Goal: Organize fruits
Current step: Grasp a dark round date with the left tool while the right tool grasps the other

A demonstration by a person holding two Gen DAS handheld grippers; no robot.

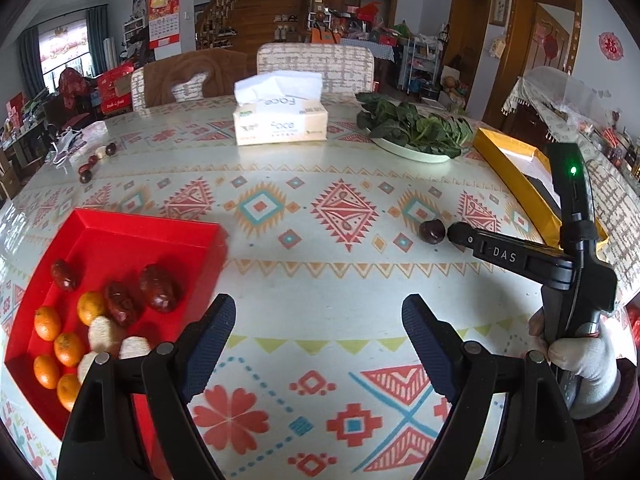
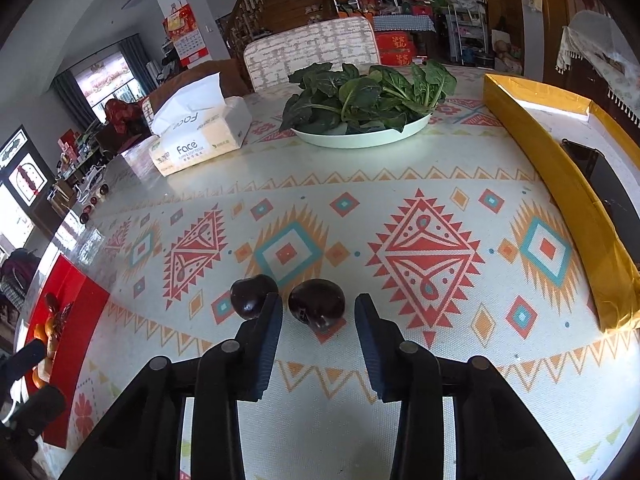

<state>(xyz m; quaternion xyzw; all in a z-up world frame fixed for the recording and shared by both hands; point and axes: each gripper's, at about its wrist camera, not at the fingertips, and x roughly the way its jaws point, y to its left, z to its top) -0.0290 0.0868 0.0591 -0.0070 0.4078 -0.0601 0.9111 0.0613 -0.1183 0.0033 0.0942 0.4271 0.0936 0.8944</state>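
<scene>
My right gripper (image 2: 319,320) is open, low over the patterned table. A dark purple fruit (image 2: 317,303) lies just ahead, between its fingertips. A second dark fruit (image 2: 253,295) lies just left of the left finger. In the left wrist view one dark fruit (image 1: 432,231) shows at the tip of the right gripper (image 1: 456,233). My left gripper (image 1: 319,330) is open and empty over the table. To its left a red tray (image 1: 132,236) holds red dates (image 1: 158,288), small oranges (image 1: 47,322) and pale slices (image 1: 102,334).
A tissue box (image 1: 280,122) and a plate of leafy greens (image 1: 414,128) stand at the back. A yellow box lid (image 2: 560,168) lies along the right edge. More small fruits (image 1: 94,162) lie at the far left. Chairs stand behind the table.
</scene>
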